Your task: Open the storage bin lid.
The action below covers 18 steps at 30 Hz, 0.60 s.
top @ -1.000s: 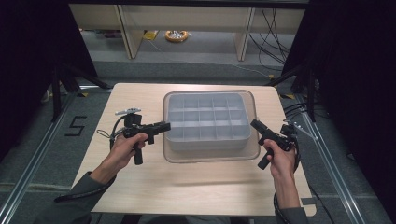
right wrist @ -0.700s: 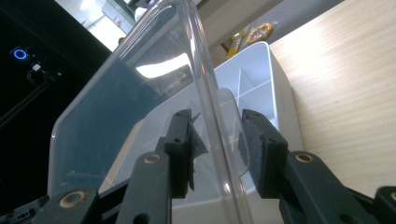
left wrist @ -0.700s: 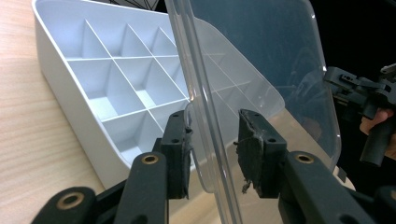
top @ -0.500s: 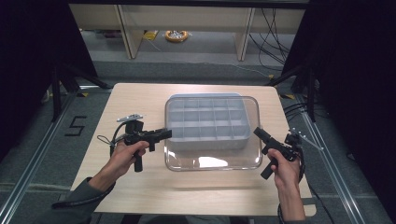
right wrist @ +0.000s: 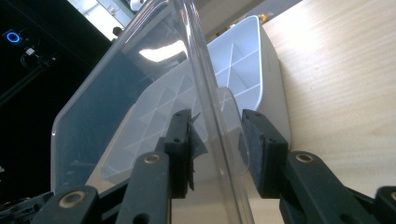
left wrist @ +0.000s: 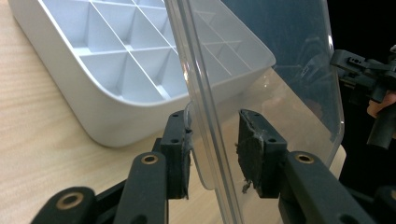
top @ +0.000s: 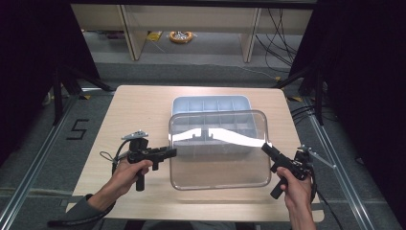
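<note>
A clear plastic lid point(top: 218, 153) hangs tilted over the near half of the table, its far edge still above the white compartment box point(top: 210, 104). My left gripper point(top: 171, 152) is shut on the lid's left edge, and my right gripper point(top: 265, 147) is shut on its right edge. In the left gripper view the lid point(left wrist: 280, 56) passes edge-on between the pads of the left gripper point(left wrist: 212, 142), with the box point(left wrist: 116, 70) behind and the right gripper point(left wrist: 359, 65) far off. In the right gripper view the lid point(right wrist: 116, 93) runs between the jaws of the right gripper point(right wrist: 217, 140), and the box point(right wrist: 261, 60) lies beyond.
The box sits at the back middle of the wooden table point(top: 134, 110). Bare wood lies to the left and right of it. A low shelf unit point(top: 191, 19) and cables on the floor point(top: 282, 28) are beyond the far edge. Dark curtains flank the table.
The lid has come off the box and moved toward the near edge, tilting as it went. Both hands drew back toward the person with it.
</note>
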Each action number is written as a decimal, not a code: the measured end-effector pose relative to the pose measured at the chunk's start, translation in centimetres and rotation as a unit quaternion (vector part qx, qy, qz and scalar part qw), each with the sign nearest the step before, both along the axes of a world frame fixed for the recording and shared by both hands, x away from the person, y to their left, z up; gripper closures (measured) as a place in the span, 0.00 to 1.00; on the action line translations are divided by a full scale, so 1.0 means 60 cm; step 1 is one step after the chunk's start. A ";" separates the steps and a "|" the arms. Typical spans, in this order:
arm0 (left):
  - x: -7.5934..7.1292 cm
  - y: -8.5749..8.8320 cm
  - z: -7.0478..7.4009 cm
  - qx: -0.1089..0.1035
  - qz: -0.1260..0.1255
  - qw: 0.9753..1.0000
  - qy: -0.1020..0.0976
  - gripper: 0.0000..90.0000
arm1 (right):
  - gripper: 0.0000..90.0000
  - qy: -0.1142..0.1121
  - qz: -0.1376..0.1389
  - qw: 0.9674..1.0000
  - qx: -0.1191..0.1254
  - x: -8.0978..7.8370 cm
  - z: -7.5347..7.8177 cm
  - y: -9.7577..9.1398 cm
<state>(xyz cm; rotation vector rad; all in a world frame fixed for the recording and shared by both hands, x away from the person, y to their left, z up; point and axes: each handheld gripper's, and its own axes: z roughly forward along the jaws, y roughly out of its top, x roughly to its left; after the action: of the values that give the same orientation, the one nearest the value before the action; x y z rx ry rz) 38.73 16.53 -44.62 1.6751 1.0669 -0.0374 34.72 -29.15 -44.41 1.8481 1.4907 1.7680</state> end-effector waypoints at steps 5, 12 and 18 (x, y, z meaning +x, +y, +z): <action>-0.011 0.003 -0.006 0.003 -0.004 1.000 0.001 0.71 | 0.72 0.008 0.006 1.000 -0.006 -0.016 -0.003 0.001; -0.027 0.010 -0.020 0.010 -0.010 1.000 0.006 0.71 | 0.72 0.017 0.006 1.000 0.000 -0.038 -0.008 0.011; -0.039 0.013 -0.028 0.015 -0.015 1.000 0.009 0.71 | 0.71 0.025 0.011 1.000 -0.010 -0.053 -0.026 0.012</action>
<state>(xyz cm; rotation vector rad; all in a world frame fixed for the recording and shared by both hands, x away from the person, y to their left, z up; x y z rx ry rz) 36.36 17.34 -46.27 1.7204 1.0602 -0.0567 31.54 -28.46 -46.00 1.8870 1.5469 1.7230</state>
